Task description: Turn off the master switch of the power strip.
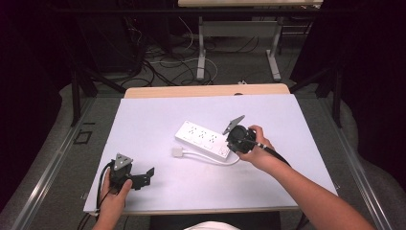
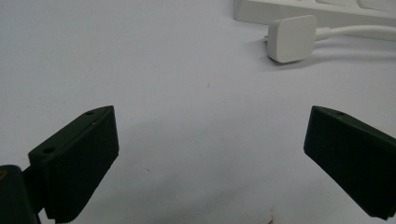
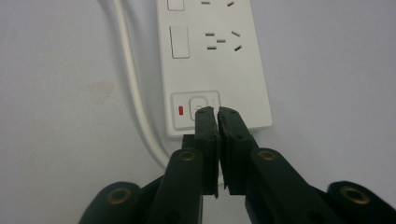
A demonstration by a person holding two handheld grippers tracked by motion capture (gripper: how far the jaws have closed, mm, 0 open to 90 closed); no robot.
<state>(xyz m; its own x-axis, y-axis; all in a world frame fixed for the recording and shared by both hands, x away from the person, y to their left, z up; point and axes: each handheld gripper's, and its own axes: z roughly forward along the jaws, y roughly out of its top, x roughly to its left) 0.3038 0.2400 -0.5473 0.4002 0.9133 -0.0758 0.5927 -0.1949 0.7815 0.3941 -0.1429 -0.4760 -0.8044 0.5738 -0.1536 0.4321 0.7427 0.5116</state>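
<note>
Right gripper (image 3: 217, 112), jaws clenched empty, noses the power strip (image 3: 219, 65) master switch (image 3: 198, 103), likely to press; left gripper (image 2: 208, 154) rests released.

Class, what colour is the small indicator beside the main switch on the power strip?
Red. The indicator on the white power strip shows best in the right gripper view.

table (image 1: 143, 120): white top | on it: power strip (image 1: 203, 139), its plug (image 1: 178, 152)
</note>
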